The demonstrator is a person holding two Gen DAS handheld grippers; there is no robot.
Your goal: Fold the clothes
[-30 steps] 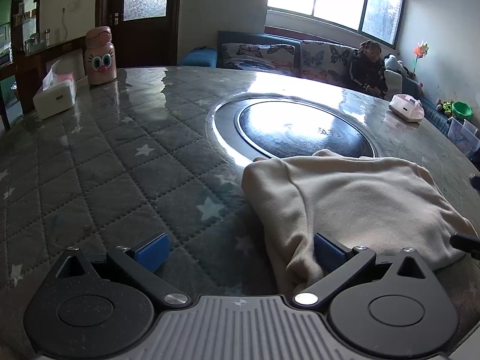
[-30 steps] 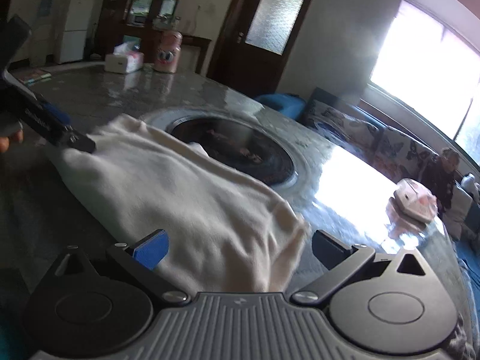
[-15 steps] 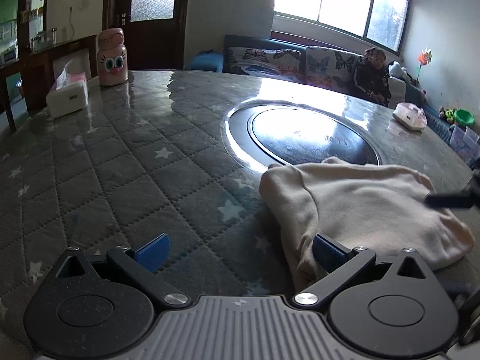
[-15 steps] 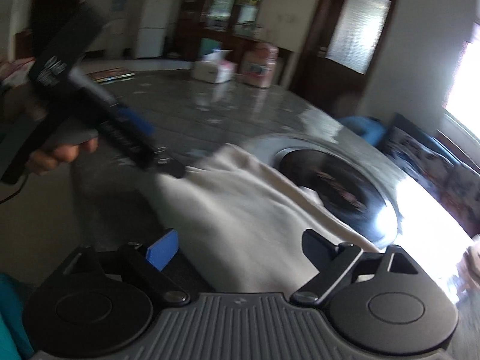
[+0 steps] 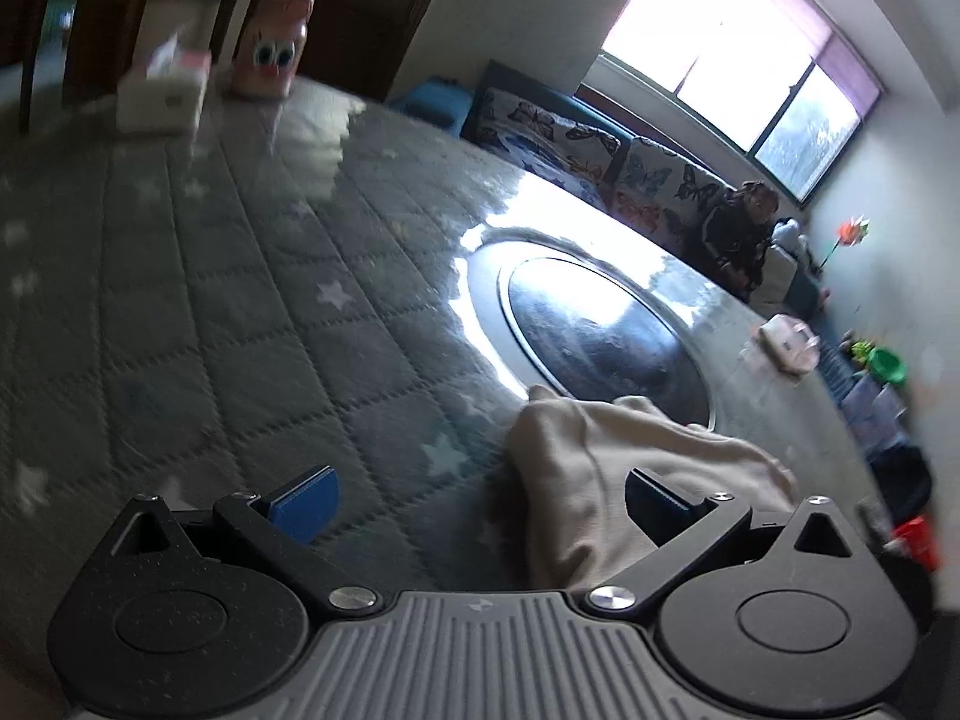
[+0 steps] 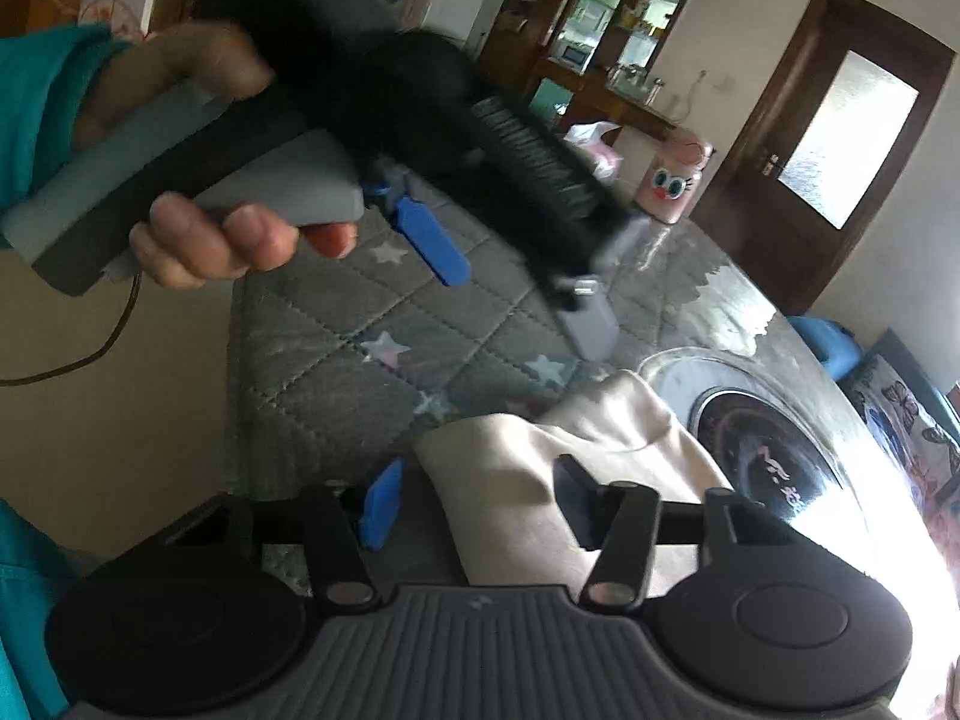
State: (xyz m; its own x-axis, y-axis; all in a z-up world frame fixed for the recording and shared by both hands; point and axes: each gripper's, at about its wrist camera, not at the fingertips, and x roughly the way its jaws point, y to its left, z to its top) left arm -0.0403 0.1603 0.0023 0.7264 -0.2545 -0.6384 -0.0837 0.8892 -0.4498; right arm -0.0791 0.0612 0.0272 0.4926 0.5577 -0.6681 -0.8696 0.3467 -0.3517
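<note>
Cream knit, a folded garment (image 5: 648, 456) lies on the quilted, star-printed table (image 5: 240, 324), its far end touching the rim of the round dark glass inset (image 5: 600, 330) at the table's middle. In the left wrist view its long axis runs from that rim toward the near right edge of the table, and a rounded fold faces left. The left gripper (image 5: 480, 501) stands with jaws wide, one blue pad (image 5: 306, 501) over bare quilt and the other over the cloth's near end, neither pressing it. The right gripper (image 6: 474, 501) has its jaws about half apart after just closing in, with the garment's corner between them; blur hides whether the pads press it. In the right wrist view a hand (image 6: 198, 240) in a teal sleeve holds the left gripper above the table's near edge. At the far edge a white tissue box (image 5: 162, 96), a tissue standing out of its top, sits beside a pink bottle (image 5: 273, 48) with cartoon eyes.
</note>
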